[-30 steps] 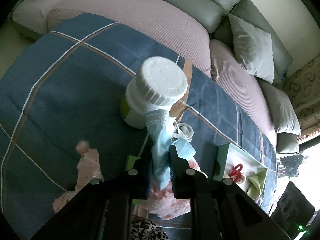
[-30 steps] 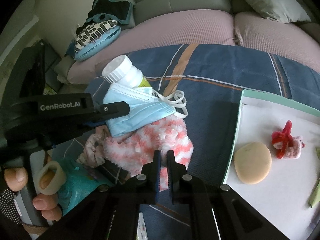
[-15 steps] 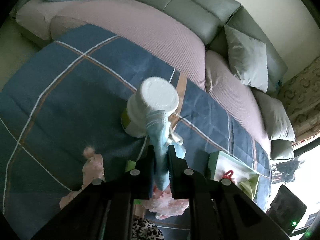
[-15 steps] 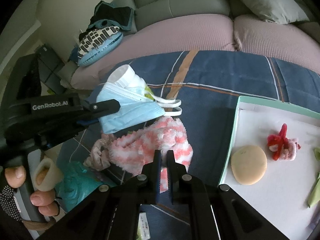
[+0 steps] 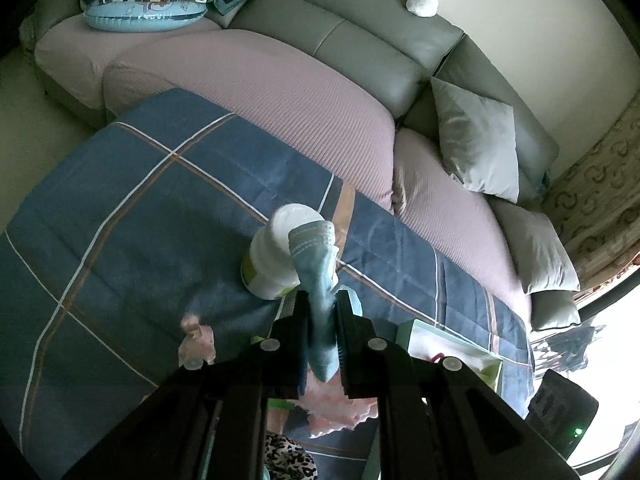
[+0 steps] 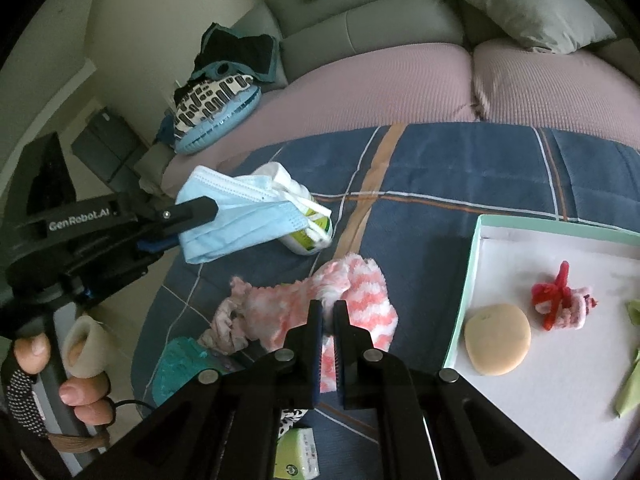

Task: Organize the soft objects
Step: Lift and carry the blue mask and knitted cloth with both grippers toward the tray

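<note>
Face mask [image 6: 240, 216], clenched in the left tongs [image 5: 322, 330], has lifted clear of the white bottle [image 5: 276, 256] and blue blanket [image 5: 140, 216], ready for the tray [image 6: 476, 280]; right tongs [image 6: 328, 320] pinch the pink sock [image 6: 360, 288].

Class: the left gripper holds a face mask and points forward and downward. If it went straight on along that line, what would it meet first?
Most likely the white-capped bottle lying on the blue plaid blanket, directly beyond the face mask clamped in the left gripper. Depth is unclear; it might pass just over it.
</note>
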The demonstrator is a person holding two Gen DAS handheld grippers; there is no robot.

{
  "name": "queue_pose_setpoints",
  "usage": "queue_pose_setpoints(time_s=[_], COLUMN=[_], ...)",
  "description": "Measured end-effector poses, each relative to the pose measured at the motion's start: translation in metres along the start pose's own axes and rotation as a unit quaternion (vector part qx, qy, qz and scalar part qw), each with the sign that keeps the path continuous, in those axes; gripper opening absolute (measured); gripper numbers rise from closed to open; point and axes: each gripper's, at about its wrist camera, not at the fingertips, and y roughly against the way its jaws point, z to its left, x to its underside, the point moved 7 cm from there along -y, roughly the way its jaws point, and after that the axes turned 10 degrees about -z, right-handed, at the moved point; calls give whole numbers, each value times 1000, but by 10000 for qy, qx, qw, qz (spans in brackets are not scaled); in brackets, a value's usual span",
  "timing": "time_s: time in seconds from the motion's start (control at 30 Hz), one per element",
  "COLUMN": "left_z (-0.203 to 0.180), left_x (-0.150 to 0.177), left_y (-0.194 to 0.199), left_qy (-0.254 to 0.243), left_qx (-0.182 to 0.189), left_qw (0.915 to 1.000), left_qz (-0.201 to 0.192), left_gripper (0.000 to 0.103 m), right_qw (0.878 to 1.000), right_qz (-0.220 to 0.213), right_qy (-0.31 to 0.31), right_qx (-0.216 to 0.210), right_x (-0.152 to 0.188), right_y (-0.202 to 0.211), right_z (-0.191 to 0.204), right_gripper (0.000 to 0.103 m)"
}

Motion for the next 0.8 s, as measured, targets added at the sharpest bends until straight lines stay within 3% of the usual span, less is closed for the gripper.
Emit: queue_pose_setpoints(time_s=[0.8], left_z=[-19], left_x=[-14], left_y=[34], left_qy=[-106], left_qx=[268], left_qw=[9987], left_qz=[-427], left_gripper=[12], right_qw=[9948], right_qz=[-881], right_qy=[-165], right_qx=[-479], right_x=[-38], right_y=[55], right_z=[8], right_gripper=[5])
